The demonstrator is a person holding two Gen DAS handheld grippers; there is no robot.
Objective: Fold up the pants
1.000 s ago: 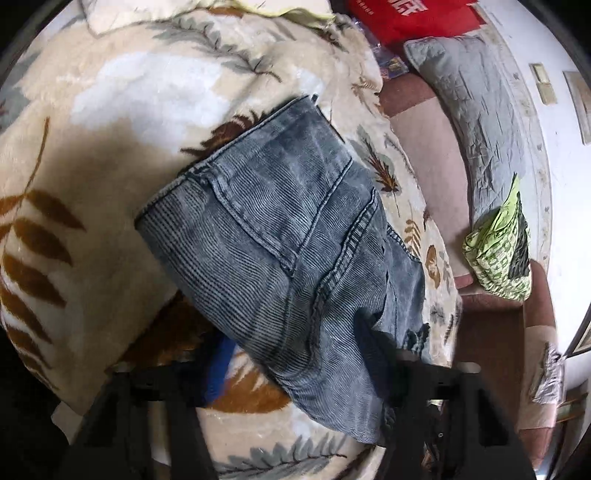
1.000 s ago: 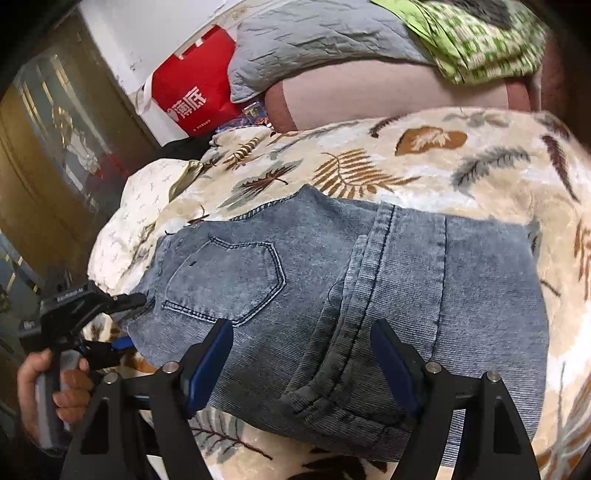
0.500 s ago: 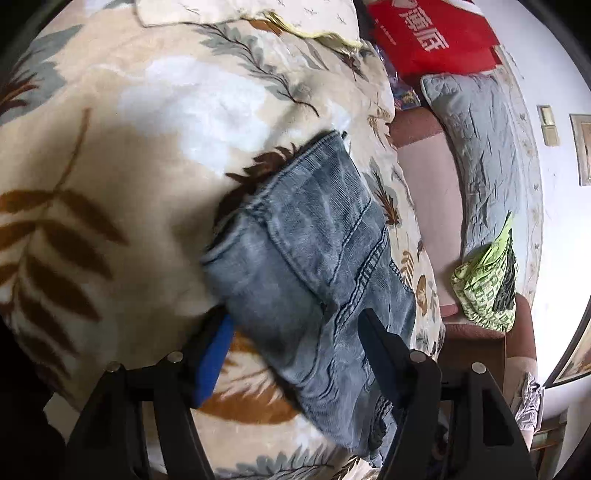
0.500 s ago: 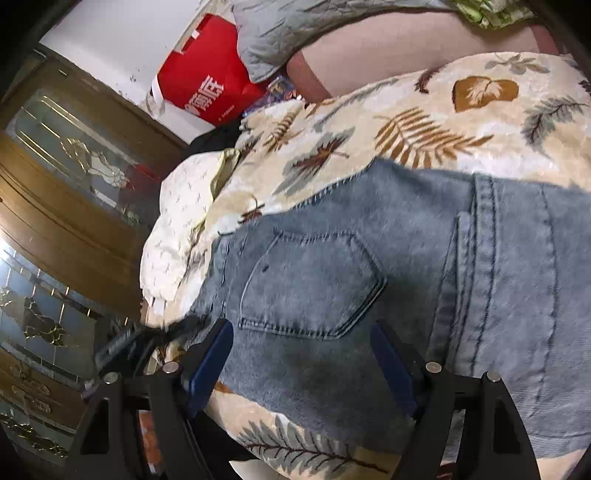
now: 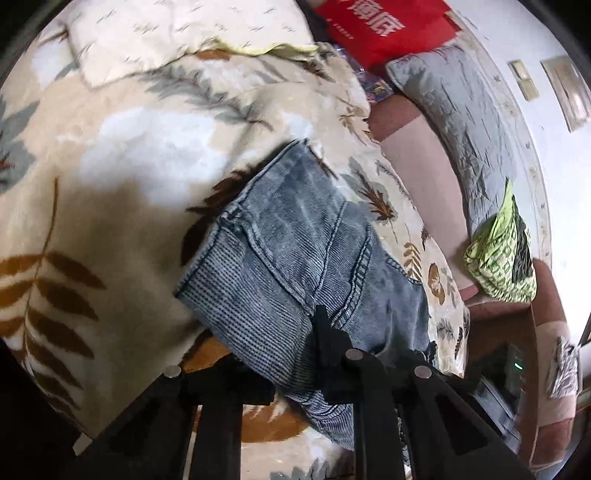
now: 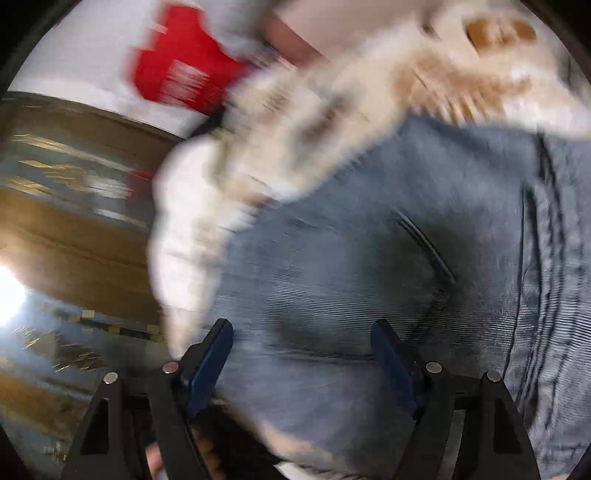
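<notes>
**Inspector:** Left wrist view, left side first?

**Assistant:** A leaf-print blanket (image 5: pixel 110 206) covers the bed, with a cream pillow (image 5: pixel 177 40) at its top edge. The folded jeans (image 5: pixel 295 258) lie across the blanket's middle and run down to the left gripper (image 5: pixel 295 354).

**Inspector:** State of that claw?

**Assistant:** Its jaws have just been closing and now pinch the near edge of the jeans; denim bunches between the black fingers (image 5: pixel 325 328). Further right: a red bag (image 5: pixel 384 26), a grey pillow (image 5: pixel 461 122) and a green patterned cloth (image 5: pixel 506 254) (all well apart from the jeans).

**Inspector:** Right wrist view?

**Assistant:** Badly blurred. At left, a brown wooden surface (image 6: pixel 74 229). The right gripper (image 6: pixel 303 358) hangs released, its blue pads (image 6: pixel 210 362) spread wide over the denim; whether they touch it, I cannot tell. A back pocket seam (image 6: pixel 424 243) shows just above the right finger.
</notes>
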